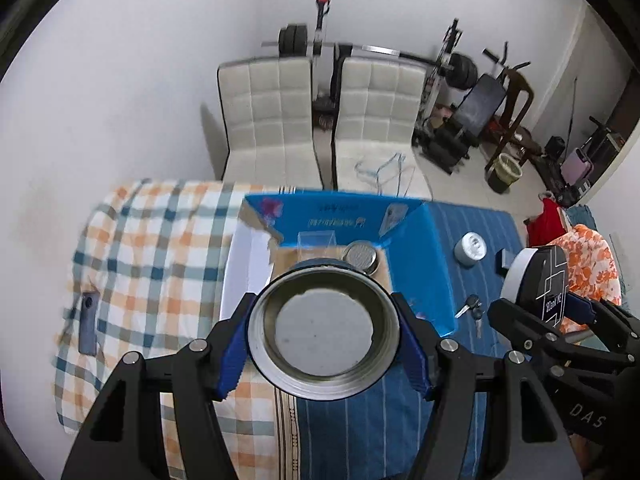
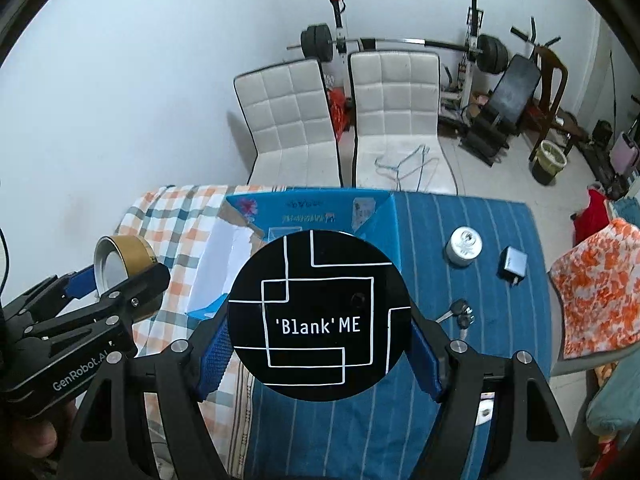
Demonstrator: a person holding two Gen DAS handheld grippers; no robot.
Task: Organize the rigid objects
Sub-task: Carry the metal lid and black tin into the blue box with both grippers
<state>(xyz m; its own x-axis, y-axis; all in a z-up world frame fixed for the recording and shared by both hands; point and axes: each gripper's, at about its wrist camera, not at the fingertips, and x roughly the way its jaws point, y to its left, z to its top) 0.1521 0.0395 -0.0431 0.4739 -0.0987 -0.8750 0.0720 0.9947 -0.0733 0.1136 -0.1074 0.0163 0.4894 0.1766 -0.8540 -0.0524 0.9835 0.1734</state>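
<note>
My left gripper [image 1: 323, 330] is shut on an open round metal tin [image 1: 323, 330] with a gold band, held above the bed in front of the blue cardboard box [image 1: 416, 248]; it also shows in the right wrist view [image 2: 120, 258]. My right gripper [image 2: 320, 322] is shut on a round black tin lid [image 2: 320, 322] printed "'Blank' ME", seen edge-on in the left wrist view [image 1: 540, 280]. Inside the box lie a round mesh-topped tin [image 1: 361, 257] and a clear plastic case [image 1: 316, 242].
On the blue striped cloth right of the box lie a small silver can [image 2: 464, 246], a dark charger block [image 2: 512, 262] and keys [image 2: 460, 314]. A grey phone-like object [image 1: 89, 322] lies on the checked blanket. Two white chairs [image 1: 320, 120] and gym gear stand behind.
</note>
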